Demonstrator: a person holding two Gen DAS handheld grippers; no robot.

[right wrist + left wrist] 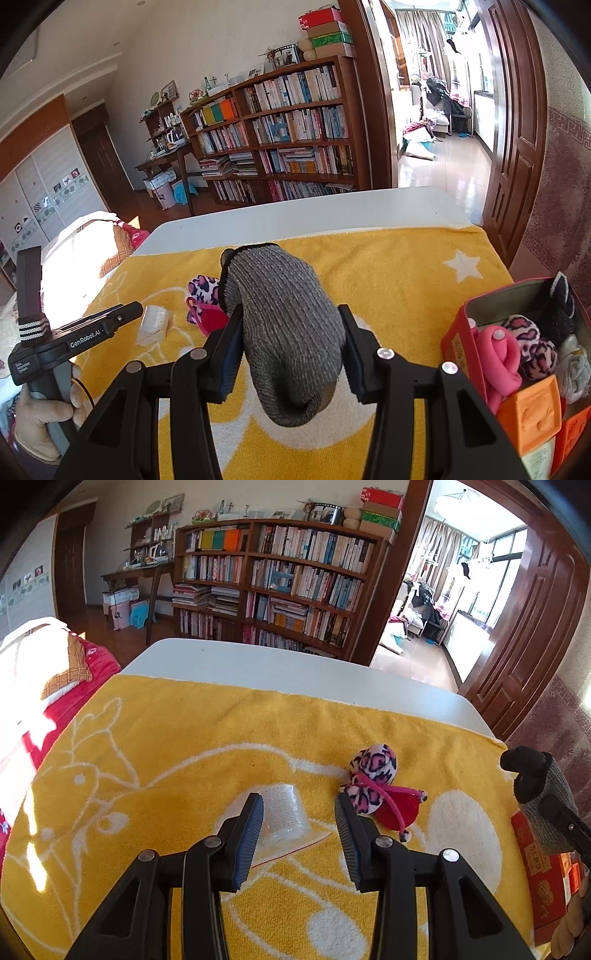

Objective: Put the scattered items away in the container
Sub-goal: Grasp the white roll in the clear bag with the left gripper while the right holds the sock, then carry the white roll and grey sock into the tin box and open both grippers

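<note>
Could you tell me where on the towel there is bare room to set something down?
The towel is bare from the star across to the table edge behind it, and on its whole left side beside the bed. It is crowded mid-towel, where the cup and leopard sock lie, and in the full red box.

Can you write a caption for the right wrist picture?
Right gripper holds a grey sock above the yellow towel, beside the red box.

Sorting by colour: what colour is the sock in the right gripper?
Grey sock, ribbed knit; right wrist view.
</note>
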